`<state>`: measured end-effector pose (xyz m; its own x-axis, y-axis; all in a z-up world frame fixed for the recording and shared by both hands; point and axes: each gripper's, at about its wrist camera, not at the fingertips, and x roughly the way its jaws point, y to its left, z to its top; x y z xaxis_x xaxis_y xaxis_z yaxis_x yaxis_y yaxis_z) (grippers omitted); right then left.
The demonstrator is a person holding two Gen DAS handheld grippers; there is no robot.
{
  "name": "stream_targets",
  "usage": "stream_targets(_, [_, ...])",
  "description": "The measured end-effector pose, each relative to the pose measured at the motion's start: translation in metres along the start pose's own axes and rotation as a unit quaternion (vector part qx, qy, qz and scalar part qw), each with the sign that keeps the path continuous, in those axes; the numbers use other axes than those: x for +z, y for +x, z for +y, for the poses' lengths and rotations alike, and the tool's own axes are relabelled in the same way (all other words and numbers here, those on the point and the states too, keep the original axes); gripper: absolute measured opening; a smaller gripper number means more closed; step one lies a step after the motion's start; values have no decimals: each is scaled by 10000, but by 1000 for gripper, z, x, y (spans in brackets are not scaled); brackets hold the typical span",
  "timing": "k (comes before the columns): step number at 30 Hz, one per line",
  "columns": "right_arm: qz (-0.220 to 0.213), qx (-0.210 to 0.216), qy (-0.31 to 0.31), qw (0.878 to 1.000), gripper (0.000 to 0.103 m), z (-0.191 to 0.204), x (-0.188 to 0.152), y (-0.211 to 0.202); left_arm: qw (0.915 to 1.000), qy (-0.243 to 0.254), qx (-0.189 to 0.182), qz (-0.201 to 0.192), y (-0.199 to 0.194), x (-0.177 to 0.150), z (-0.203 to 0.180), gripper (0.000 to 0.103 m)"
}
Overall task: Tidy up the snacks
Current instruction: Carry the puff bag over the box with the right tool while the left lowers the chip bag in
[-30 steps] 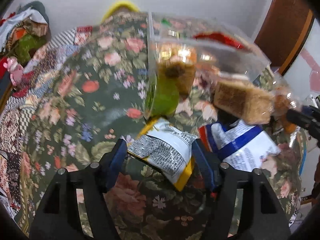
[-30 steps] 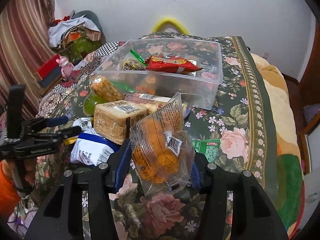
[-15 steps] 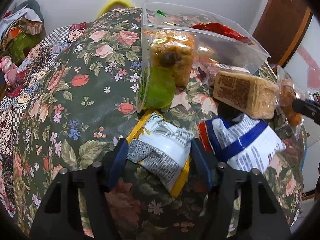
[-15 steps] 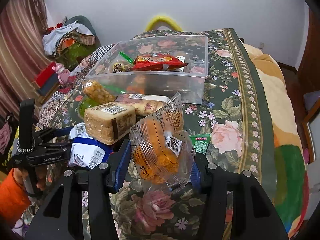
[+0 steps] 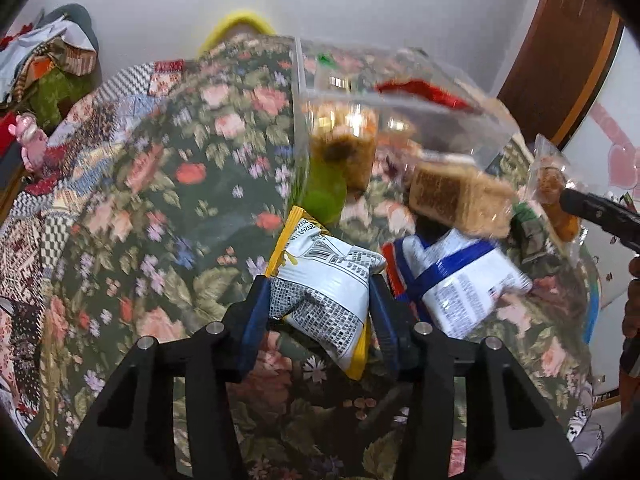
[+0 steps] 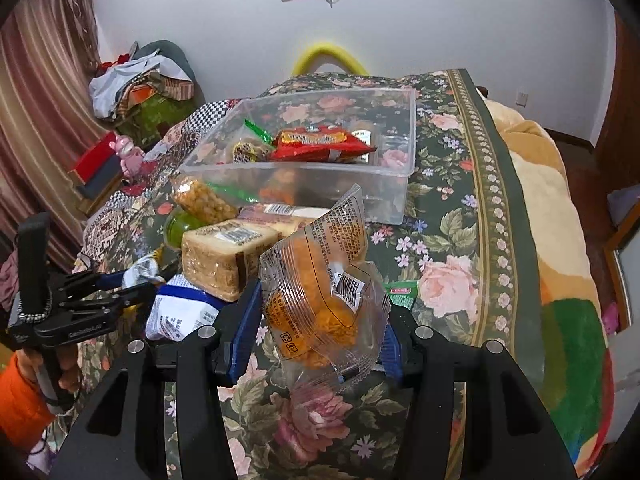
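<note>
My left gripper point(image 5: 320, 300) is closing on a white and yellow snack packet point(image 5: 324, 292); its blue pads press the packet's sides and it is lifted a little off the floral cloth. My right gripper point(image 6: 320, 320) is shut on a clear bag of orange snacks point(image 6: 316, 304), held above the cloth. Beyond stands a clear plastic bin point(image 6: 392, 172) with a red packet point(image 6: 320, 144) and other snacks inside. In front of the bin lie a wrapped tan cake block point(image 6: 224, 252), a blue and white packet point(image 6: 180, 312), a corn snack bag point(image 6: 204, 200) and a green ball-like item point(image 6: 182, 226).
A small green sachet point(image 6: 402, 290) lies on the cloth right of the held bag. The bed's right edge drops off past a beige blanket point(image 6: 532, 168). Piled clothes point(image 6: 136, 80) and a pink toy point(image 6: 128, 156) sit at far left. A hand in an orange sleeve point(image 6: 20, 400) holds the left gripper.
The left gripper's jaws have closed in onto the white and yellow packet and raised it slightly. The right gripper still holds the orange snack bag in about the same place.
</note>
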<state>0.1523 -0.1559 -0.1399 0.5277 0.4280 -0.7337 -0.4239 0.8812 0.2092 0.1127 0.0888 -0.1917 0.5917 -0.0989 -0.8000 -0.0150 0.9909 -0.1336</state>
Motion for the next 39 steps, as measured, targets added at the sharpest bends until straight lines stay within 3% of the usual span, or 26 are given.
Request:
stream_targets(9, [-431,-72,-48,9990,49,0,26,-16,9969,114,-116,-766,-41,49,-13,49])
stream_targets(19, [-984,-145,-27,9950,49,-3,71,-24,9922,326,-199,-1188,-36,114,-34,49])
stream_targets(30, [-1088,-231,-77,9938,49,-6,107,2,9938,333,-186,-1047,6,168,-47,49])
stream_targets(39, [-860,-281,43,9959,49,-18,125,42,9969,320,-188,-691,57,200,-56,49])
